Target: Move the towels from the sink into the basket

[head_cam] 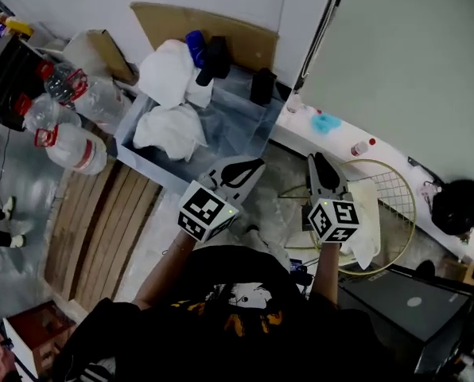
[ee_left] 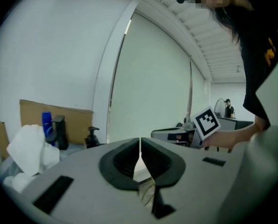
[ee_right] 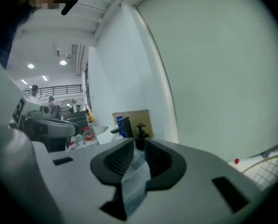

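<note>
White, limp cloth fills the narrow gap of the right gripper (ee_right: 139,146): its jaws are clamped on a fold of towel (ee_right: 134,181), which hangs in a soft strip from the ribbed black pads. The left gripper (ee_left: 140,146) has its jaws closed tip to tip, with nothing between them. Just below and to the right of the right jaws sits the basket (head_cam: 410,205), a round frame of thin golden wire with an open grid, and pale cloth is draped over its near side. The step looks like the drop. It would go best if the pinch holds until the hanging end is inside the rim. Then the jaws should open wide, since soft fabric may cling to the ribs or catch on the wire. Ahead and to the left of the left jaws, the sink (head_cam: 249,130), a translucent squarish tub, holds two crumpled white towels (head_cam: 169,130).
</note>
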The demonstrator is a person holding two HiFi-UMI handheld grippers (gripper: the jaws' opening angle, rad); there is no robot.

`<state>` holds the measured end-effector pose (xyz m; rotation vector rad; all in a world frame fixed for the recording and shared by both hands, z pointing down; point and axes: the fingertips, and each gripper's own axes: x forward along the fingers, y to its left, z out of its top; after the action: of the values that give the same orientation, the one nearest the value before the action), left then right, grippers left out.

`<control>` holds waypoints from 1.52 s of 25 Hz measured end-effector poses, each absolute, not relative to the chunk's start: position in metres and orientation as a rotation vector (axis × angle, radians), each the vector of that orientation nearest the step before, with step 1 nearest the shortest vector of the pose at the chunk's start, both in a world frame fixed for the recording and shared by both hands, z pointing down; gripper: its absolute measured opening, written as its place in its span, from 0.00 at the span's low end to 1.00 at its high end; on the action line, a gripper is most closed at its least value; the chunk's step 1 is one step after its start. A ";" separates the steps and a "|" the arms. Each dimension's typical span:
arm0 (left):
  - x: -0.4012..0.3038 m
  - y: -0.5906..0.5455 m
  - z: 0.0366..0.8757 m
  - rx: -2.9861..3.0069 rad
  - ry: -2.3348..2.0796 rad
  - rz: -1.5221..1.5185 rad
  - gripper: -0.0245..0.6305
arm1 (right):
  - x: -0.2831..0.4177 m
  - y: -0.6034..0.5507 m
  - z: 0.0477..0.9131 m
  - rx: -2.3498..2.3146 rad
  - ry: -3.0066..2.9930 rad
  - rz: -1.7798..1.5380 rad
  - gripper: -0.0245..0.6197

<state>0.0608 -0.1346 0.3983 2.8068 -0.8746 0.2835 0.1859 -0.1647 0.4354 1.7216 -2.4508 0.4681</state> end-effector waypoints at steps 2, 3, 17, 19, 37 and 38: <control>0.023 -0.143 0.400 2.781 -0.936 0.274 0.06 | 0.144 -0.177 0.434 1.641 -2.482 0.449 0.15; 0.003 -0.148 0.401 2.763 -0.969 0.266 0.06 | 0.122 -0.183 0.434 1.597 -2.497 0.442 0.16; -0.234 -0.177 0.426 2.474 -1.383 0.201 0.06 | -0.166 -0.241 0.493 0.878 -2.589 0.350 0.46; -0.259 -0.174 0.430 2.441 -1.417 0.208 0.06 | -0.195 -0.251 0.515 0.808 -2.546 0.313 0.47; -0.369 -0.163 0.477 2.208 -1.561 0.247 0.06 | -0.286 -0.312 0.708 0.518 -2.079 0.298 0.60; -0.372 -0.162 0.478 2.200 -1.566 0.244 0.06 | -0.288 -0.313 0.710 0.528 -2.072 0.296 0.60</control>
<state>-0.3719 -0.1619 0.4778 2.2000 -1.5659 0.2443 -0.2876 -0.3132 0.7103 0.5282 -2.0721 0.2959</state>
